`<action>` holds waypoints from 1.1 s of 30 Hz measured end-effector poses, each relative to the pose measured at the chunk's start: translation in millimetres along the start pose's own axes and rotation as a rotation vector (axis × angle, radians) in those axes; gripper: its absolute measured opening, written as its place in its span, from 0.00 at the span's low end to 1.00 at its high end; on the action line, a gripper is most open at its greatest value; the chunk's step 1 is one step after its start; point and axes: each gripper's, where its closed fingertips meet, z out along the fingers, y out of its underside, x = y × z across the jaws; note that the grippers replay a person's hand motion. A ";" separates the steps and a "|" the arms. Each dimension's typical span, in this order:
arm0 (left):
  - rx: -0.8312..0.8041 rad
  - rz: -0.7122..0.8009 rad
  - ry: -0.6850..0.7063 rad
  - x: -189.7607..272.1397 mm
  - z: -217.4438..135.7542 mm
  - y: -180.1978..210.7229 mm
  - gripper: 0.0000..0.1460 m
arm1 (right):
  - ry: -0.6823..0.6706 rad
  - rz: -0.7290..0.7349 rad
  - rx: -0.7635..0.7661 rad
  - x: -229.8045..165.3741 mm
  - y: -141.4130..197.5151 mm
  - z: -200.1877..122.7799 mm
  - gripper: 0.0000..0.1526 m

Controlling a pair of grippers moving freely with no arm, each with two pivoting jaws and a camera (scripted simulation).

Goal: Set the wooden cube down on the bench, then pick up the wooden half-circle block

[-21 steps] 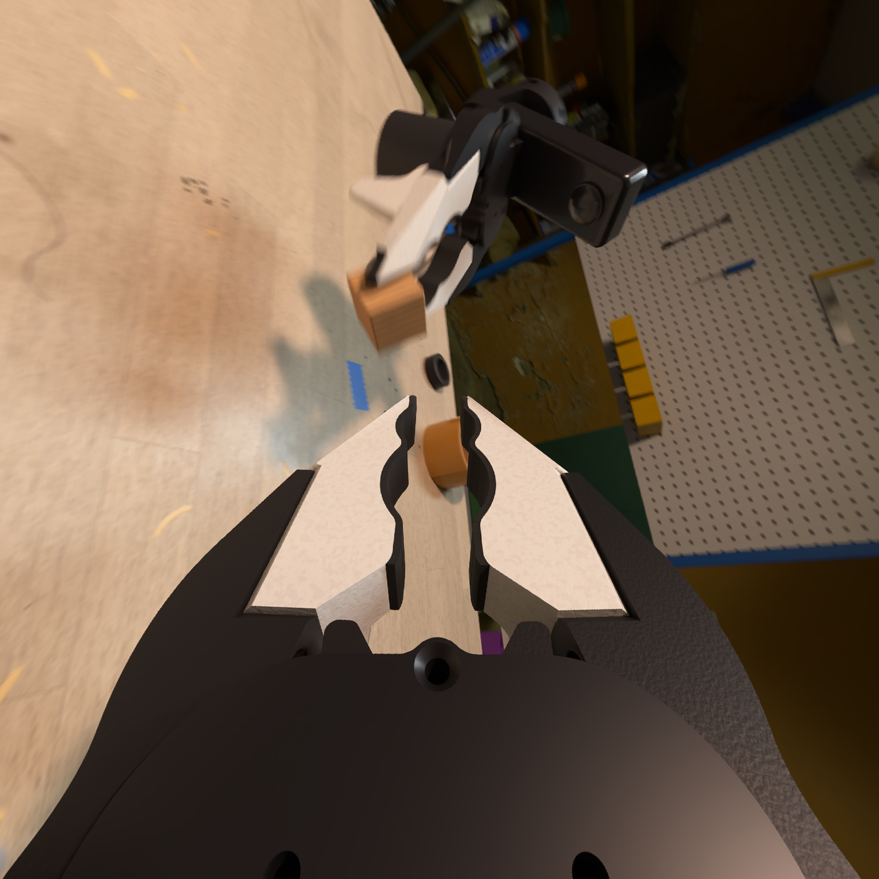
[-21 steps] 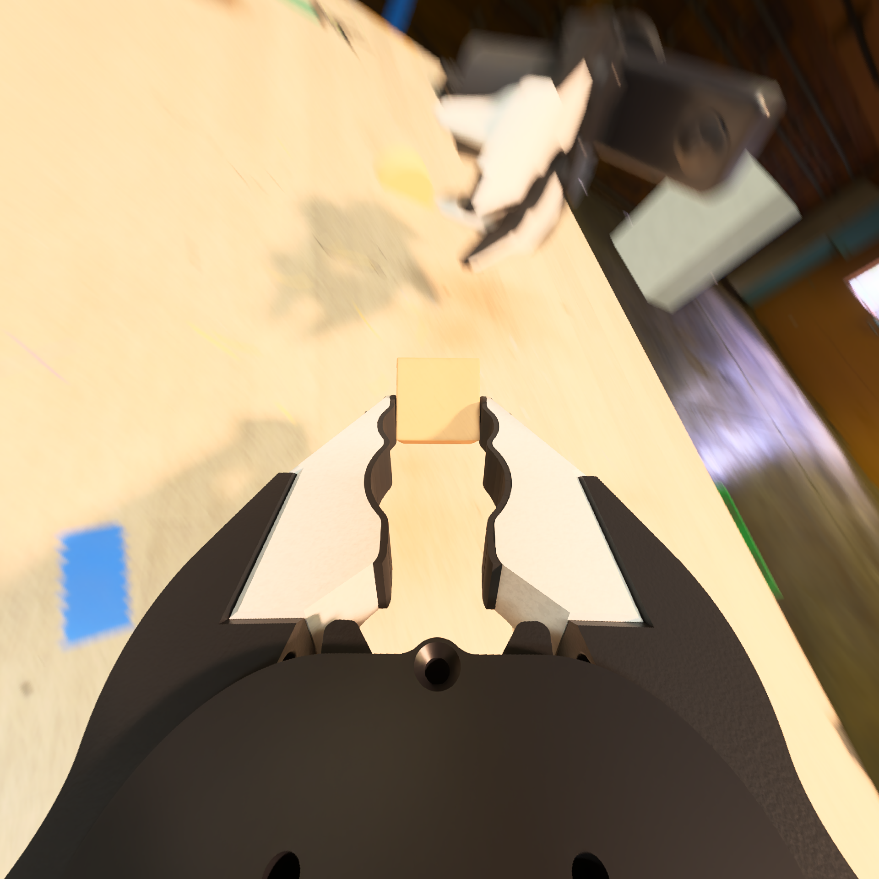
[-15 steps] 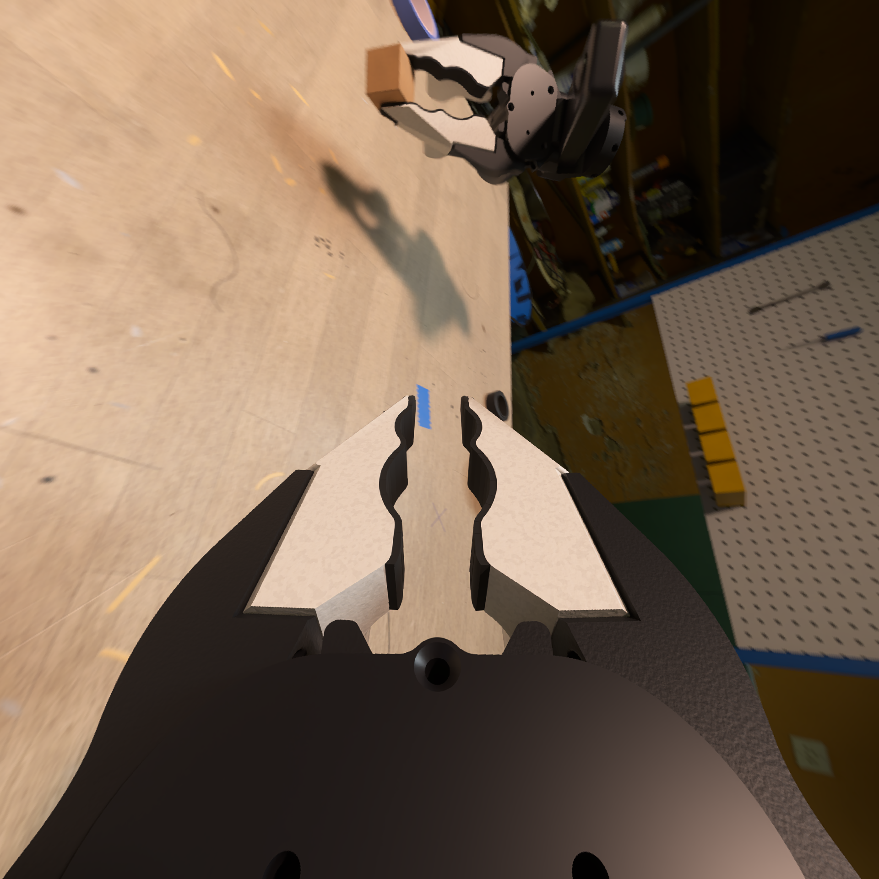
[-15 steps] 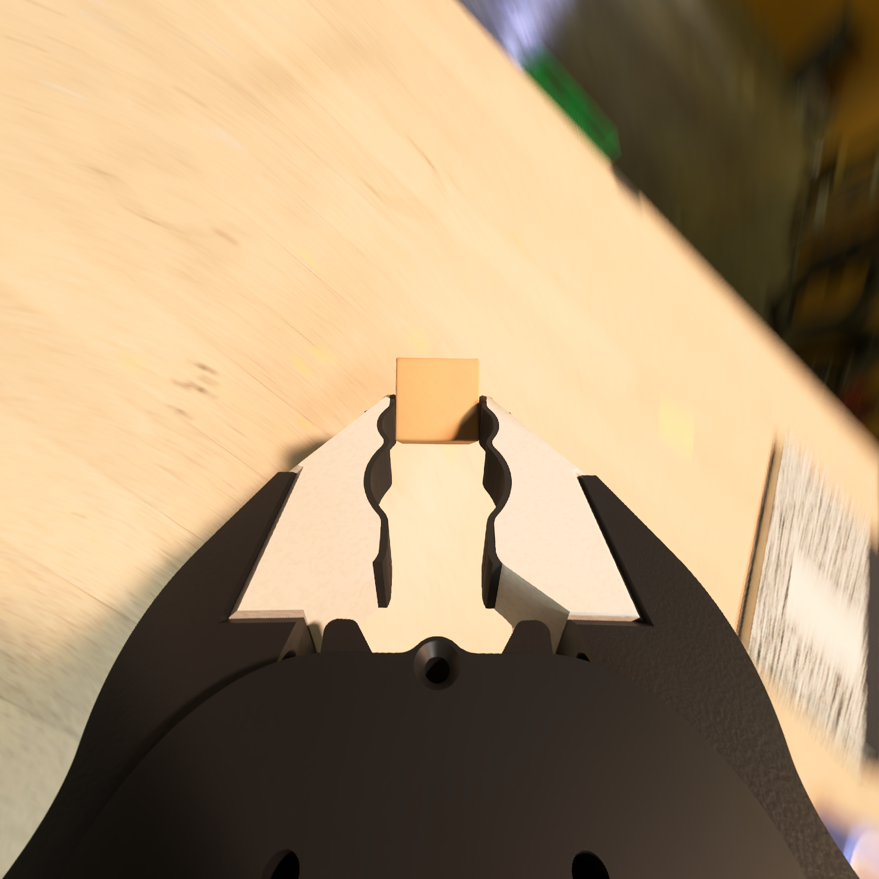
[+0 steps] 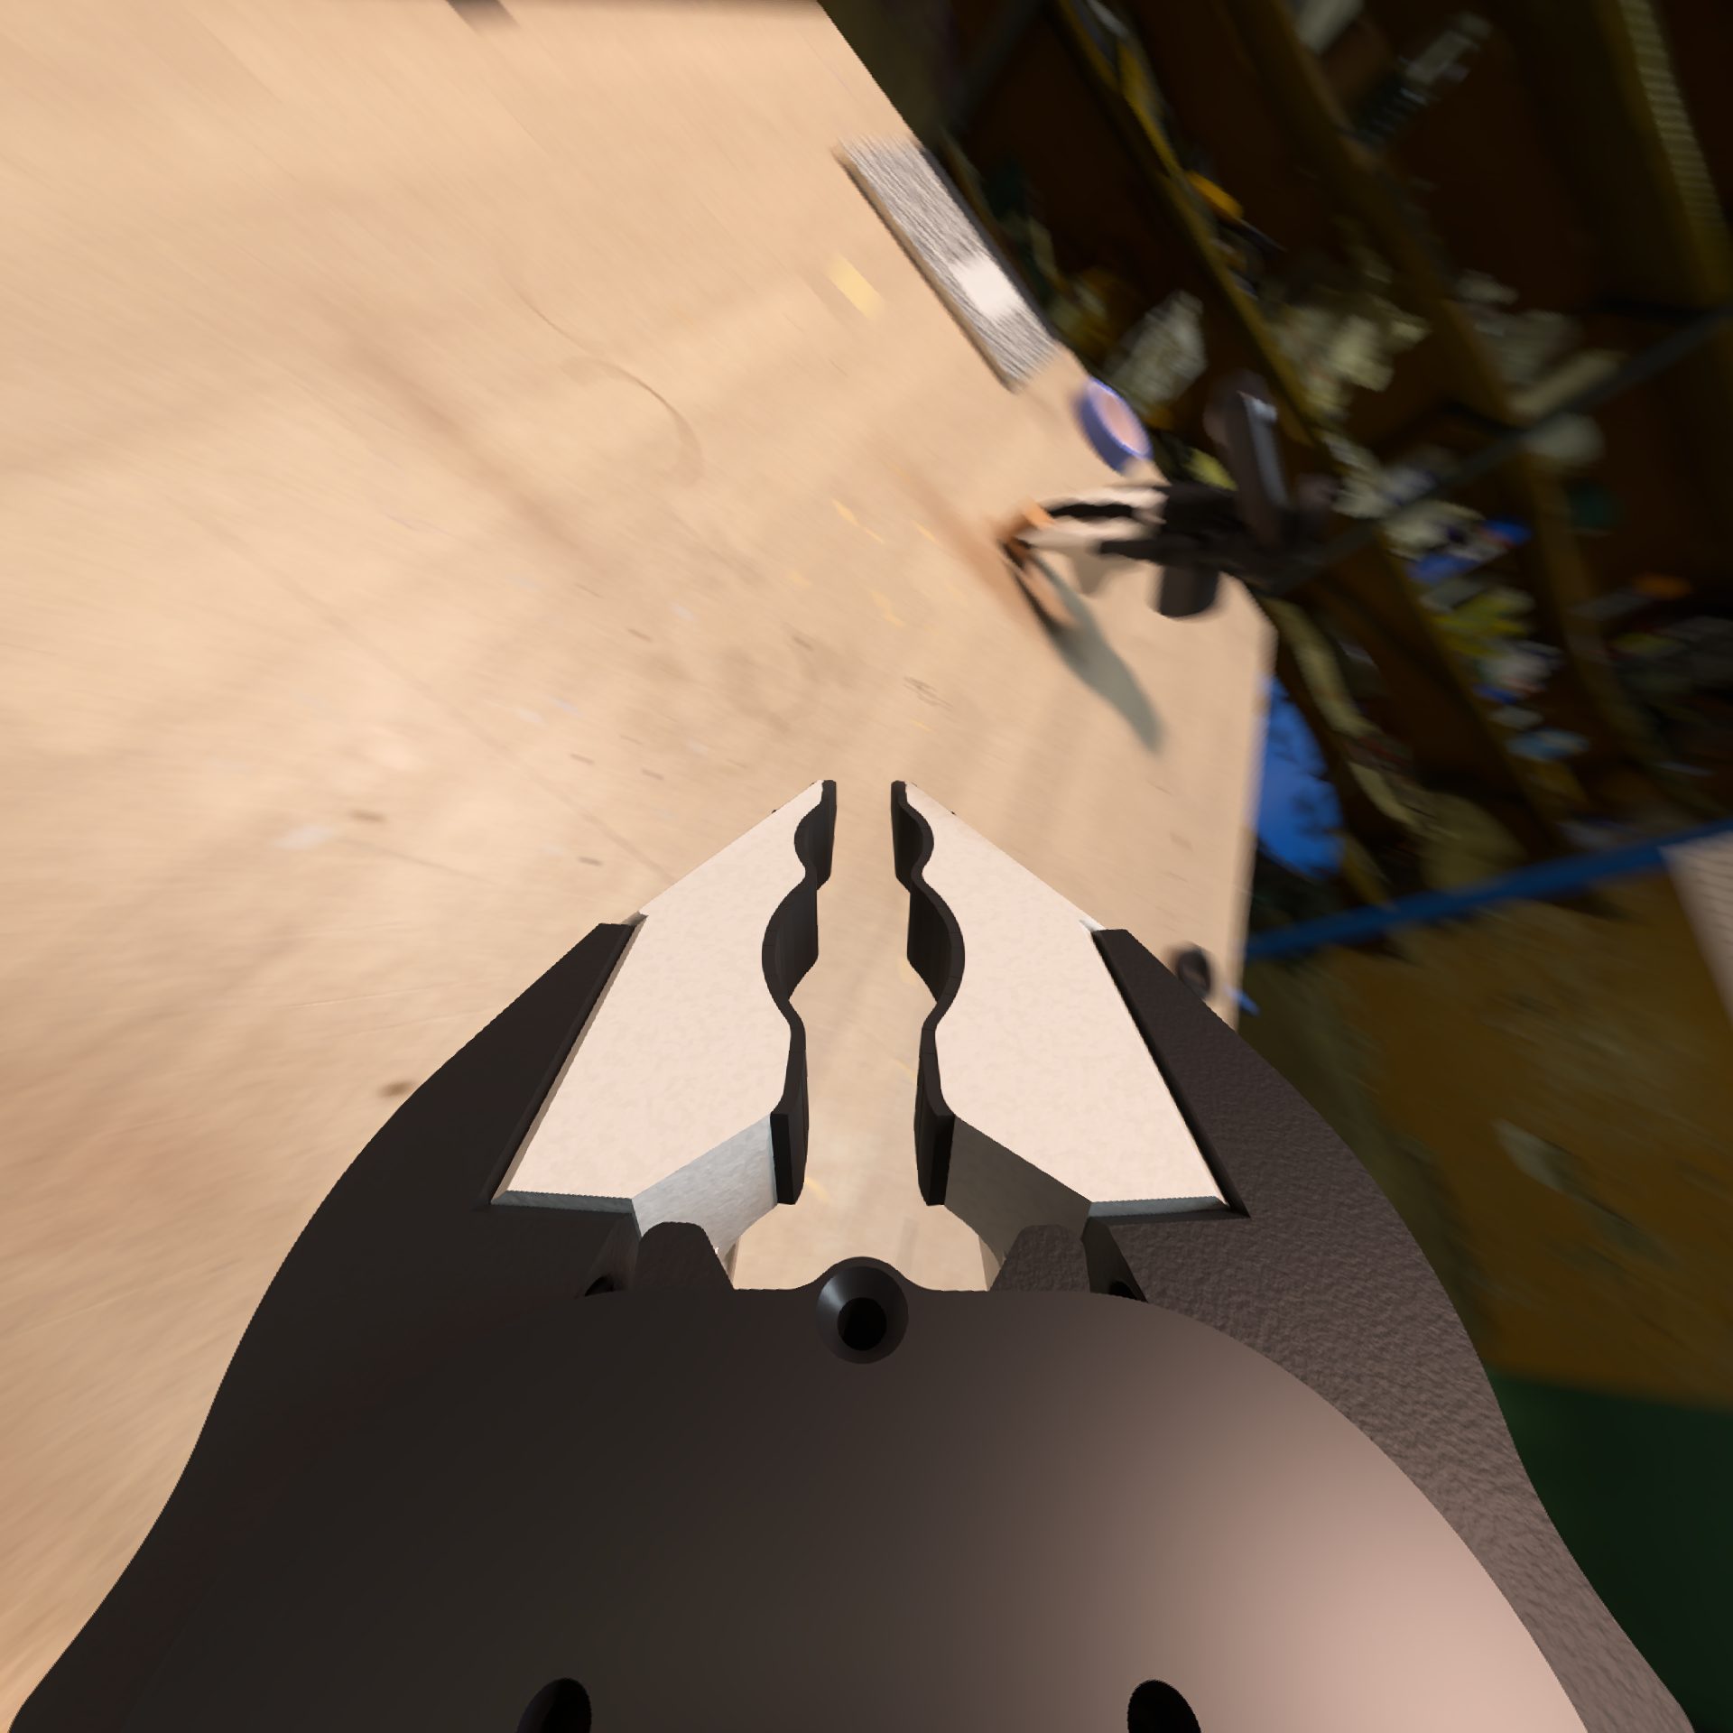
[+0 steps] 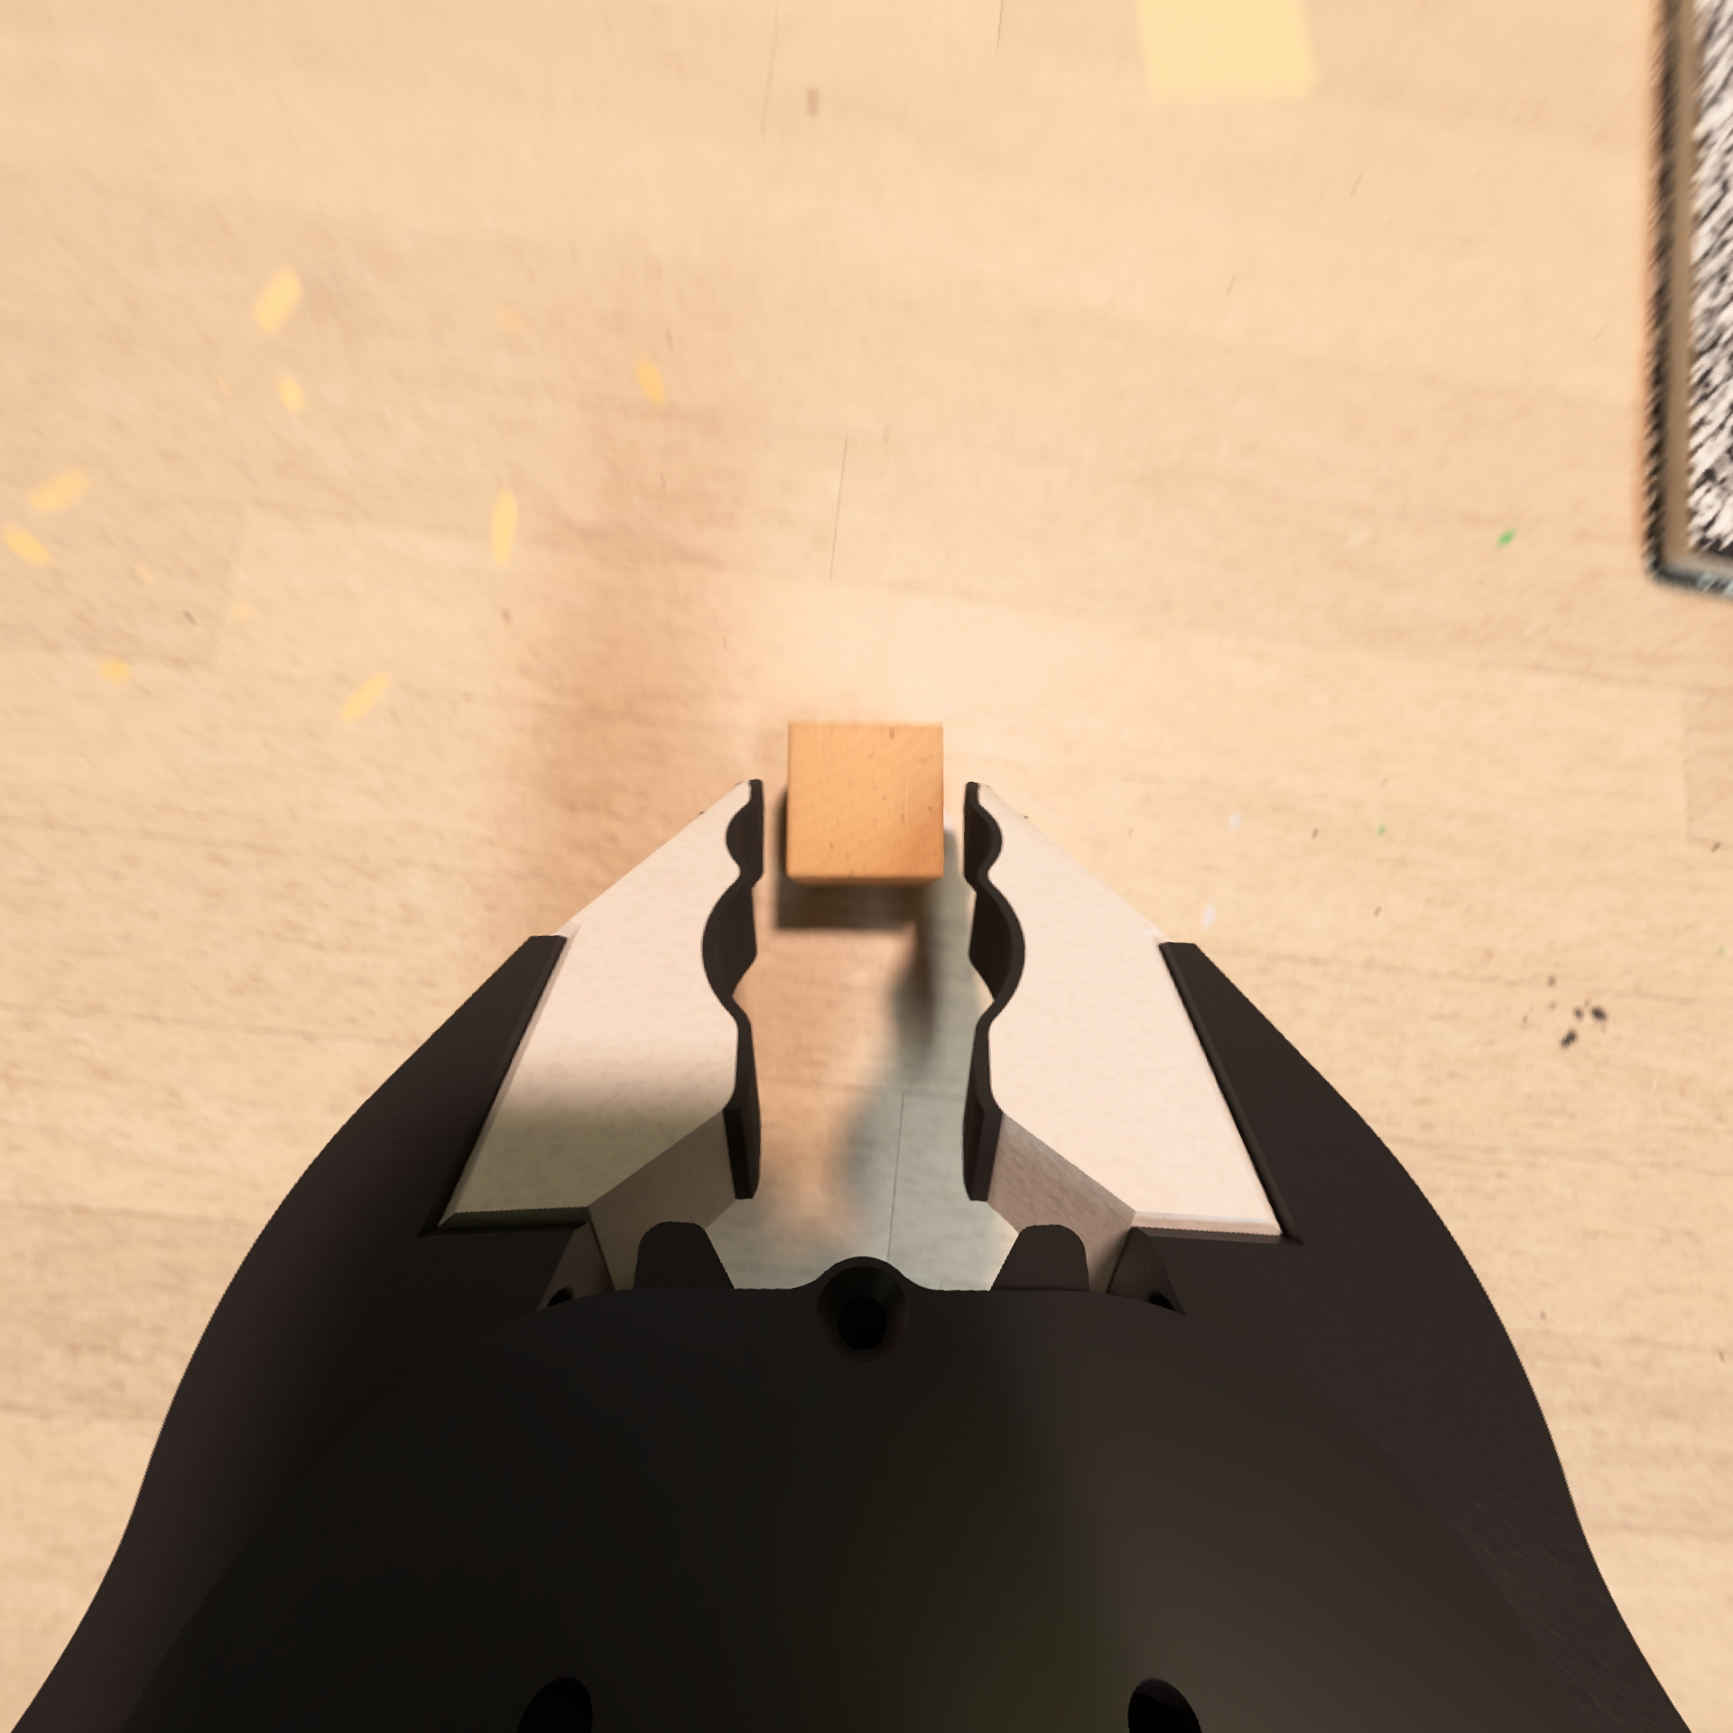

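Observation:
The wooden cube (image 6: 863, 806) sits between my right gripper's (image 6: 861, 797) fingertips, low over the wooden bench (image 6: 375, 844), with its shadow close under it. The right jaws are open, with a small gap on each side of the cube. In the blurred left wrist view, the right gripper (image 5: 1078, 534) shows far off near the bench's right edge, with an orange smear at its tip. My left gripper (image 5: 863, 797) hovers over bare bench (image 5: 375, 656), its jaws nearly together and empty. The half-circle block is in neither view.
A grey speckled sheet (image 6: 1697, 281) lies at the right, and shows in the left wrist view (image 5: 947, 244) too. A pale yellow note (image 6: 1219, 47) lies ahead of the cube. A blue tape roll (image 5: 1111, 431) and small black ring (image 5: 1193, 966) sit near the bench edge (image 5: 1252, 750).
My right jaws have opened off the cube, and that view now looks straight down at the bench. My left gripper has swung round and its jaws have narrowed; the half-circle block has left its view.

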 end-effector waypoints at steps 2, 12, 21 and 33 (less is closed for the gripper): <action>0.113 0.102 -0.208 -14.6 -30.2 -16.9 0.05 | 0.018 0.003 0.109 -0.1 -19.8 -4.9 0.34; 0.232 0.201 -0.916 -66.2 -179.4 16.6 0.20 | -0.008 -0.204 0.549 -62.8 -104.6 -29.8 0.36; -0.290 -0.307 -0.896 -127.8 -162.9 128.1 0.26 | 0.004 -0.435 0.435 -100.0 -96.3 -0.1 0.36; -0.538 -0.730 -0.873 -179.7 -134.7 187.2 0.34 | -0.018 -0.425 0.459 -100.5 -97.4 -2.2 0.36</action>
